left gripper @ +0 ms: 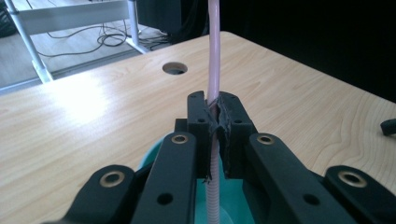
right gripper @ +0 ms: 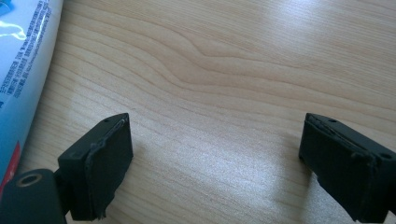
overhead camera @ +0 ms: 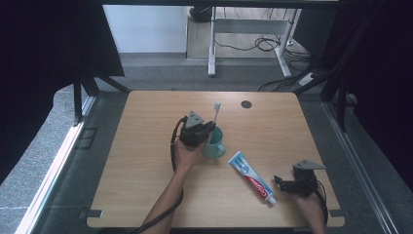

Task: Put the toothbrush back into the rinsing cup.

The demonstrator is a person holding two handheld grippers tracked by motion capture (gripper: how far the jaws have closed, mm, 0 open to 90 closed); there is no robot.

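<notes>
A pink-handled toothbrush (overhead camera: pixel 215 119) stands upright with its lower end inside a teal mug (overhead camera: pixel 215 145) at the table's middle. My left gripper (overhead camera: pixel 210 127) is shut on its handle just above the mug's rim. In the left gripper view the pads (left gripper: pixel 227 128) pinch the pink handle (left gripper: pixel 214 56), and the teal mug (left gripper: pixel 229 205) lies right below. A blue, white and red toothpaste tube (overhead camera: pixel 251 176) lies flat to the right of the mug. My right gripper (overhead camera: pixel 276 183) rests low by the tube's cap end, open, with bare wood between its fingers (right gripper: pixel 105 165); the tube (right gripper: pixel 21 70) lies to their left.
The wooden table (overhead camera: pixel 146 161) has a round cable hole (overhead camera: pixel 246 104) near its far edge, seen as the hole (left gripper: pixel 175 68) ahead of the left gripper. A white desk frame (overhead camera: pixel 243 34) and cables stand on the floor beyond. Dark curtains flank both sides.
</notes>
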